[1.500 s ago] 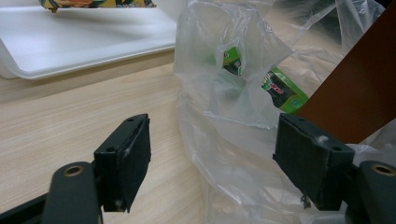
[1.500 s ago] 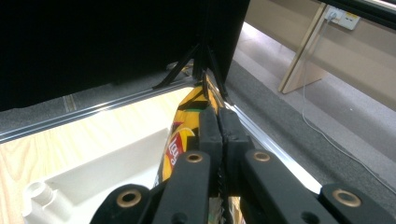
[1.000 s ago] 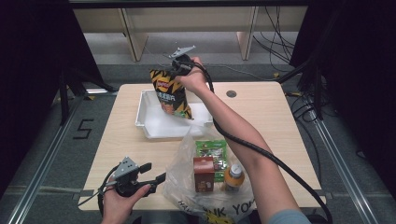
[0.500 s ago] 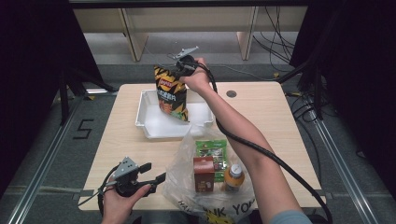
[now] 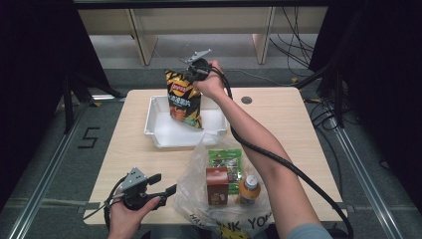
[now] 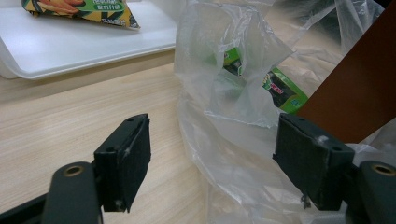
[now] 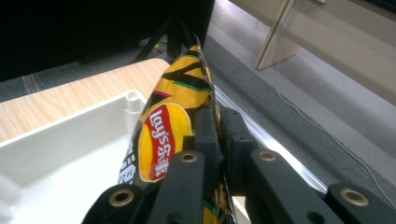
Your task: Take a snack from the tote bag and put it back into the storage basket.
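A yellow and black bag of crisps point(image 5: 183, 98) hangs upright over the white tray point(image 5: 160, 133), its lower end near the tray floor. My right gripper point(image 5: 191, 76) is shut on the bag's top edge; in the right gripper view the two jaws pinch the bag of crisps point(image 7: 173, 116) above the tray point(image 7: 51, 154). My left gripper point(image 5: 165, 184) is open, low at the table's front left, beside a clear plastic bag point(image 5: 199, 179). In the left gripper view the left gripper point(image 6: 212, 158) has its jaws wide apart in front of the plastic bag point(image 6: 224, 93).
The plastic bag holds a green packet point(image 5: 225, 160), a brown carton point(image 5: 216, 184) and an orange bottle point(image 5: 249, 189). A round hole point(image 5: 246, 100) marks the table's far right. The floor beyond the table carries cables and table legs.
My right gripper has carried the bag of crisps slightly farther back and up over the tray. The left gripper has stayed still.
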A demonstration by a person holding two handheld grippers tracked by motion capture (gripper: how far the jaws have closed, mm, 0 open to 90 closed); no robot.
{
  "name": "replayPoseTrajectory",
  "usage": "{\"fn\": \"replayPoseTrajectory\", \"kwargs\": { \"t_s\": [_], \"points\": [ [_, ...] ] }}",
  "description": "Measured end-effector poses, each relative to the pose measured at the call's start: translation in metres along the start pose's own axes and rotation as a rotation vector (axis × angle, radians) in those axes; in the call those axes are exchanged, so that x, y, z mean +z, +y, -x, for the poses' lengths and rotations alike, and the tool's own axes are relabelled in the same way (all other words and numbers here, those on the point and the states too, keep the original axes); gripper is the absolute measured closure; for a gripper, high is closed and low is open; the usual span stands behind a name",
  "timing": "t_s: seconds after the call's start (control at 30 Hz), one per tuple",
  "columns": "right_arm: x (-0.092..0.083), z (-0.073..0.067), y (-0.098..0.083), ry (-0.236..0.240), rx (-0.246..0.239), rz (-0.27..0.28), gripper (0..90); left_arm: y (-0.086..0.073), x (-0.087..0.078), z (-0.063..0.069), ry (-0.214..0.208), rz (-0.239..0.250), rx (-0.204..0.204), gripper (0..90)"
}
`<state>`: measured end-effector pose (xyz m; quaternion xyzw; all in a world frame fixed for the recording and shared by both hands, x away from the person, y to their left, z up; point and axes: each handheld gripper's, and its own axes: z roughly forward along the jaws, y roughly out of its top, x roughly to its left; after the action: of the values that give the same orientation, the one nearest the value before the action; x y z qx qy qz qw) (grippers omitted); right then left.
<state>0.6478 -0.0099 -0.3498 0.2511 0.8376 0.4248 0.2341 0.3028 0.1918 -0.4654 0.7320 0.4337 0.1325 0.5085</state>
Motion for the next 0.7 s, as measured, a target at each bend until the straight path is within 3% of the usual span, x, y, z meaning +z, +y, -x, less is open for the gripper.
{"fn": "replayPoseTrajectory", "kwargs": {
  "t_s": [0.17,0.3,0.33,0.37,0.5,0.57,0.6,0.63,0.67,0.7],
  "points": [
    [0.000,0.000,-0.003,-0.022,0.027,-0.020,80.3,0.000,0.001,0.000,-0.002,-0.001,0.002,26.5],
    [-0.003,0.000,-0.005,-0.032,0.041,-0.035,69.1,0.000,0.002,0.001,-0.001,-0.006,0.000,26.5],
    [-0.003,0.002,-0.005,-0.048,0.015,-0.028,67.0,0.000,0.002,0.000,-0.004,-0.007,0.007,26.5],
    [-0.005,-0.001,-0.005,-0.046,0.056,-0.035,64.3,0.000,0.003,0.001,-0.005,-0.005,0.005,26.5],
    [-0.013,0.000,-0.004,-0.064,0.078,-0.050,56.6,0.000,0.003,0.003,-0.002,-0.005,-0.012,26.5],
    [-0.017,-0.001,-0.004,-0.067,0.096,-0.039,54.0,-0.001,0.003,0.002,0.002,-0.003,-0.018,26.5],
    [-0.019,-0.001,-0.004,-0.061,0.076,-0.032,53.0,0.000,0.002,0.001,-0.001,-0.008,-0.005,26.5],
    [-0.023,-0.003,-0.004,-0.060,0.097,-0.036,52.3,0.000,0.002,0.000,0.000,-0.008,0.002,26.5],
    [-0.024,-0.002,-0.004,-0.057,0.063,-0.016,51.5,0.000,0.002,0.000,-0.002,-0.006,-0.002,26.5],
    [-0.028,-0.005,-0.005,-0.064,0.089,-0.022,50.6,0.000,0.002,0.000,-0.004,-0.006,-0.002,26.5]
  ]
}}
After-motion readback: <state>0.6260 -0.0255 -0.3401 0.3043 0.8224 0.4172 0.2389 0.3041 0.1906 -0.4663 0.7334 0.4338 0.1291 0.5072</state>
